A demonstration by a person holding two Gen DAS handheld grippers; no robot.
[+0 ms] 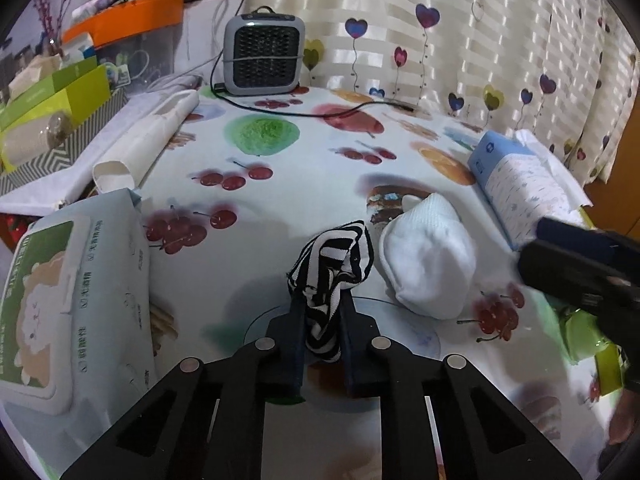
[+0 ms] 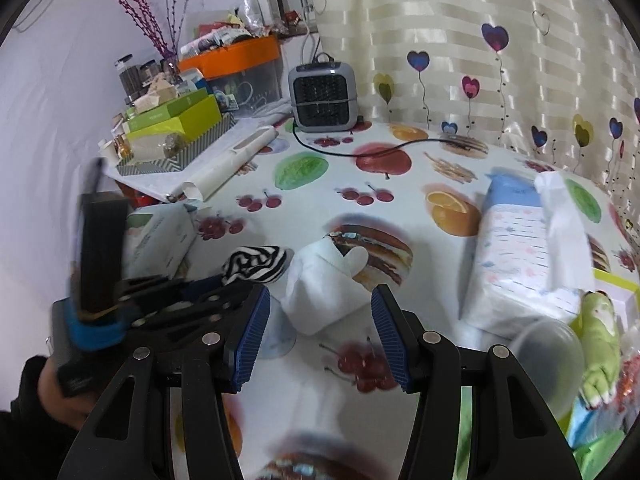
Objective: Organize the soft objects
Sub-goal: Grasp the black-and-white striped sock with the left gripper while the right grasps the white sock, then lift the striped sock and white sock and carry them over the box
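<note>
Already the left gripper is clamped on the black-and-white striped knit sock, bunched limp between its pads. Just beside it on the fruit-print bench lies a rolled white cotton sock, light, squashy and unlikely to slip. The right gripper hangs near it, jaws wide and empty. I judge the thick middle of the roll the best place to pinch; an edge would probably unroll.

The wet-wipes pack carries Chinese print down its side, too blurred to read; nothing else is legible.
</note>
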